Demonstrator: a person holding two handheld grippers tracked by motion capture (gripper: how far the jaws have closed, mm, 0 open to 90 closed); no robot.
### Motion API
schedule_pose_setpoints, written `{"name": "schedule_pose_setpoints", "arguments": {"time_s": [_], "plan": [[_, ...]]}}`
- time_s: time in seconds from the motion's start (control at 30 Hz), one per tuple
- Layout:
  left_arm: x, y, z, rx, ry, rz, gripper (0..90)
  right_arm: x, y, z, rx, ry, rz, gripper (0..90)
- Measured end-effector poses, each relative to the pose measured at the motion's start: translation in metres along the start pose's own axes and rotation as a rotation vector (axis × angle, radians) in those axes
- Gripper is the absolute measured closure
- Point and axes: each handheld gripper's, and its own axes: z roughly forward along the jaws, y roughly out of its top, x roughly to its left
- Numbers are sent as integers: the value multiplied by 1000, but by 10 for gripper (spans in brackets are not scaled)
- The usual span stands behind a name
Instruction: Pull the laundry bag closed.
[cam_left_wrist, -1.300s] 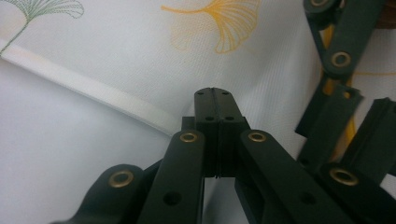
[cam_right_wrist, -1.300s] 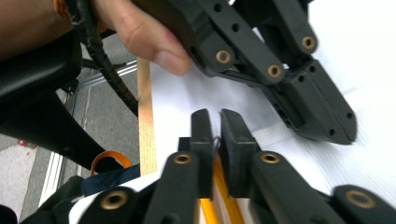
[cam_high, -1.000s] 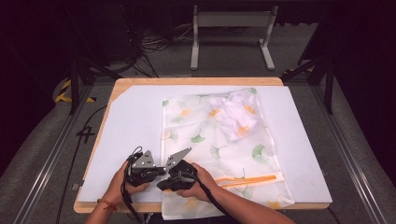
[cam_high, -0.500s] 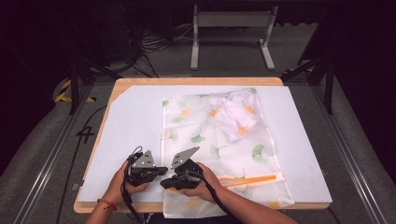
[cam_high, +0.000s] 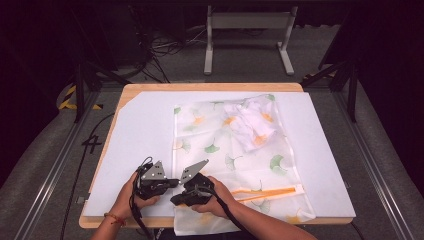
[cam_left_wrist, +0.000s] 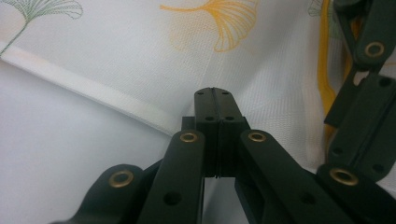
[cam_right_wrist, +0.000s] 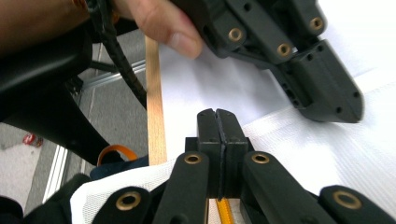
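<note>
The sheer white cloth (cam_high: 235, 155) printed with ginkgo leaves lies spread on the white-covered table (cam_high: 145, 125), its far right corner bunched into a crumpled heap, its near edge hanging off the table's near side and partly hidden by the person's forearms. The left tool (cam_high: 172, 182) and right tool (cam_high: 175, 201) sit close together at the cloth's near left corner. Both have their jaws pressed together on nothing, and whether they touch the cloth is hard to make out.

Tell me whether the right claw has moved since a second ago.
No. The right claw sits at the same spot on the cloth, beside the orange strip.
</note>
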Motion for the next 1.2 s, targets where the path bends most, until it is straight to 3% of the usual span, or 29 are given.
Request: {"name": "schedule_pose_setpoints", "arguments": {"time_s": [0.33, 0.57, 0.67, 0.87, 1.1, 1.17, 1.2], "plan": [[0, 0, 0, 4, 1, 8, 900, -1, 0, -19, -94, -16, 3, 900], [0, 1, 0, 7, 3, 21, 900, -1, -5, -26, -82, -41, -14, 900], [0, 1, 0, 8, 1, 17, 900, -5, -6, -28, -98, -36, 12, 900], [0, 0, 0, 5, 2, 20, 900, -3, -7, -31, -122, -44, -2, 900], [-8, 2, -4, 18, 40, 50, 900, 1, -8, -30, -120, -47, -24, 900], [-9, 1, -5, 11, 31, 42, 900, 2, -8, -28, -119, -52, -31, 900], [-11, -1, -10, -14, 12, 16, 900, 2, -8, -26, -117, -54, -37, 900]]}}
